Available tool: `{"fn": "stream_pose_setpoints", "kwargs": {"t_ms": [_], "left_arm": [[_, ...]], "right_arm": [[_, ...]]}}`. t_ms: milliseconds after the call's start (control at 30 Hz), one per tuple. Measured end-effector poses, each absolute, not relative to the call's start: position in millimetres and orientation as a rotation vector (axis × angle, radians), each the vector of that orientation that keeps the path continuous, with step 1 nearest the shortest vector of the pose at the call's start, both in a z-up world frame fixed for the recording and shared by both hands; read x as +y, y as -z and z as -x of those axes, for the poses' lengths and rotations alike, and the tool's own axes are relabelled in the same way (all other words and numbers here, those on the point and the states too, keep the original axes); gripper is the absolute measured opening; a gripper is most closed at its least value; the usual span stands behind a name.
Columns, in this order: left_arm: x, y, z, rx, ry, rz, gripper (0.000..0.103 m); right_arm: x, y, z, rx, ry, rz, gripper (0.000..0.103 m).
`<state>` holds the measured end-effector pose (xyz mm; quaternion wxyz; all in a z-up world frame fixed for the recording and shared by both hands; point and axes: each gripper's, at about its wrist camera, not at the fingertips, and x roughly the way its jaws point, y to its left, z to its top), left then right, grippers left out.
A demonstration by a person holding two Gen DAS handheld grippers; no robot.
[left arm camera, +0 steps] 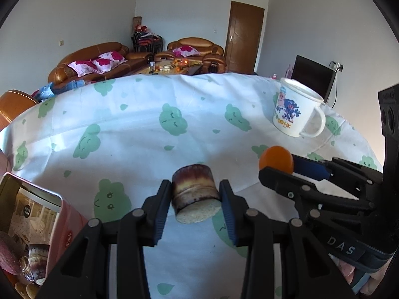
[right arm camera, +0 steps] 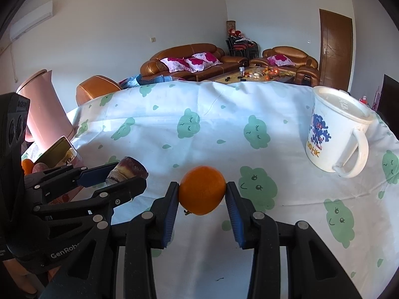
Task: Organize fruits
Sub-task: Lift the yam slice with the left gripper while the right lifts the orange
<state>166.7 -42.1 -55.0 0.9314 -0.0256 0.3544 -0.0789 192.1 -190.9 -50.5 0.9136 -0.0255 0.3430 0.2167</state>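
Observation:
My left gripper [left arm camera: 195, 184] is shut on a short brown-purple cylinder with a pale cut end [left arm camera: 193, 189] and holds it above the tablecloth. The right wrist view shows this gripper [right arm camera: 127, 174] at the left with the same cylinder [right arm camera: 129, 168]. An orange [right arm camera: 202, 189] is pinched between the blue pads of my right gripper [right arm camera: 202, 186], which is shut on it just over the cloth. From the left wrist camera, the orange [left arm camera: 276, 159] and right gripper [left arm camera: 286, 168] appear at the right.
A white cloth with green prints [left arm camera: 149, 129] covers the table. A white printed mug [left arm camera: 296, 109] [right arm camera: 334, 134] stands at the far right. A pink tin [left arm camera: 32, 221] [right arm camera: 58, 150] with several fruits sits at the left. A pink jug [right arm camera: 42, 109] stands behind the tin.

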Motion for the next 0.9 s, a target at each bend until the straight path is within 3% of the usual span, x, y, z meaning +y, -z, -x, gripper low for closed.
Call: {"fn": "stream_pose_setpoints", "kwargs": {"t_ms": [900], "left_arm": [[-33.5,44.1,-149.0,0.619,0.109,0.072,0.041]], "right_arm": [[-189.6,38.4,-172.6,0.587,-0.468,0.078,0.04]]}}
